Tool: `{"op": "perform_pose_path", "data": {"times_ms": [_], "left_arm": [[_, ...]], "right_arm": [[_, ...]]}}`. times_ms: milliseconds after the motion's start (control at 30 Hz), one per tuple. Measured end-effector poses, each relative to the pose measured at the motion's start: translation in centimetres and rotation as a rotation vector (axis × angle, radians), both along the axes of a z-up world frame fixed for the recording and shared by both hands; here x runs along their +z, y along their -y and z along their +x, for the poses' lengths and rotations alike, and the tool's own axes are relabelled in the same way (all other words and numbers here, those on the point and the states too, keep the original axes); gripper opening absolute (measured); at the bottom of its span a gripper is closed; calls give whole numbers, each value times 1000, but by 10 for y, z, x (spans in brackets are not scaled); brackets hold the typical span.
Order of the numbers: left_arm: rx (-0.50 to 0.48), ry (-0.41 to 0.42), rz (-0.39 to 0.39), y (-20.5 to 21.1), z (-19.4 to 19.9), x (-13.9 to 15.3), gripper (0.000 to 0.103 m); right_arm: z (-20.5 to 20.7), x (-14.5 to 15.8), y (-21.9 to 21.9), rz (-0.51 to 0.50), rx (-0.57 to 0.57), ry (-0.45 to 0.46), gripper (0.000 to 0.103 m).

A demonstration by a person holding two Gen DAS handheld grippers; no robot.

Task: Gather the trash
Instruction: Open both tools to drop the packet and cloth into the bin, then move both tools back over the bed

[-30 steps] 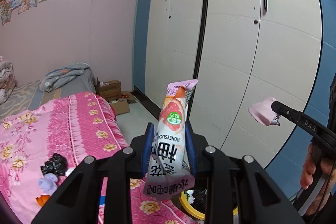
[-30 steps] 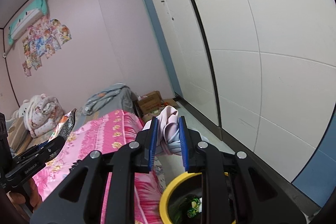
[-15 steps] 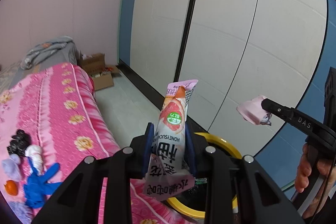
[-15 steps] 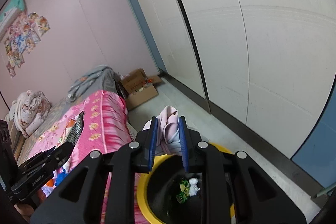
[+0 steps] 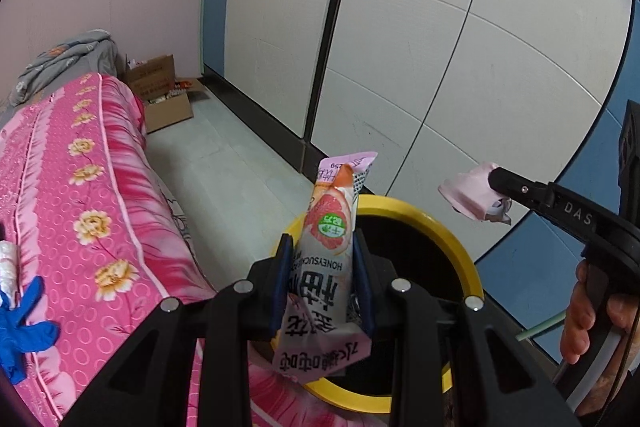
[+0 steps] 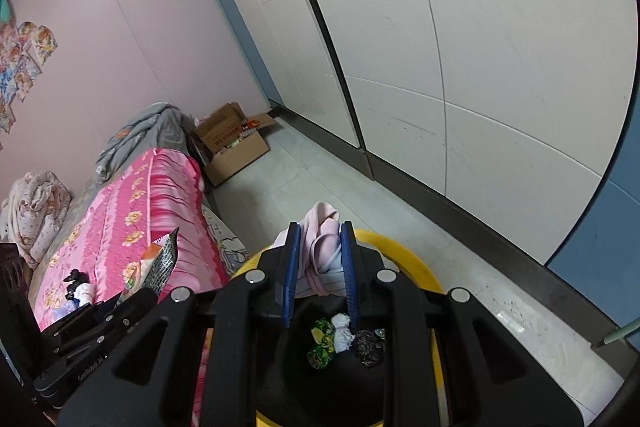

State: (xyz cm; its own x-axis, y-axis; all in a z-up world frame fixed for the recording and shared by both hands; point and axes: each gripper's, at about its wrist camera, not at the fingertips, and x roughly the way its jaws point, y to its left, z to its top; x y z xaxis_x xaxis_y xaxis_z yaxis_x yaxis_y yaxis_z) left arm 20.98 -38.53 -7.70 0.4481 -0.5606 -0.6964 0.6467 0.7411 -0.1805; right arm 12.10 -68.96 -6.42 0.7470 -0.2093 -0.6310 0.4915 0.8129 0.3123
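My left gripper (image 5: pixel 322 247) is shut on a pink grapefruit snack wrapper (image 5: pixel 330 239) and holds it upright over the near rim of the yellow-rimmed trash bin (image 5: pixel 424 211). My right gripper (image 6: pixel 319 247) is shut on a crumpled pale pink cloth (image 6: pixel 320 247) above the bin (image 6: pixel 420 267). The cloth also shows in the left wrist view (image 5: pixel 472 189), to the right of and above the bin. Several bits of trash (image 6: pixel 340 341) lie on the bin's black liner. The wrapper and left gripper also show in the right wrist view (image 6: pixel 158 261).
A pink flowered bed (image 5: pixel 80 187) stands left of the bin, with a blue glove (image 5: pixel 20 323) and small trash (image 6: pixel 78 287) on it. A cardboard box (image 6: pixel 236 147) sits on the floor by the white wardrobe doors (image 5: pixel 440 47).
Both grippers have tilted down and moved toward the bin, which now fills more of both views. Each still holds its item.
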Motion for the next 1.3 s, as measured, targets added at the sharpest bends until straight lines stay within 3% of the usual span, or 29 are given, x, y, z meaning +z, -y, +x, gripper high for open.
{"op": "perform_pose_path", "data": {"times_ms": [200,367,500,733,967,1300], "left_arm": [[-28,-17,-11,7,-4,-4,28],[-26,-17,-23,6,-3,-4,47],[-10,-31,-49,-2,1,-1,60],[57,34,-64,-29,1,19,81],[152,89,-74,-74,7,42,87],[292,138,-56,-155,13,62,87]], "right_arm": [[-4,-9,0,4,-19,-2,22],[-11,-5,1,-12,-40,7,24],[-15,-1,1,-18,-67,13,39],[-20,9,-7,-16,-68,31,46],[-16,27,-30,-22,-5,50,53],[6,55,-95,-42,178,89,60]]}}
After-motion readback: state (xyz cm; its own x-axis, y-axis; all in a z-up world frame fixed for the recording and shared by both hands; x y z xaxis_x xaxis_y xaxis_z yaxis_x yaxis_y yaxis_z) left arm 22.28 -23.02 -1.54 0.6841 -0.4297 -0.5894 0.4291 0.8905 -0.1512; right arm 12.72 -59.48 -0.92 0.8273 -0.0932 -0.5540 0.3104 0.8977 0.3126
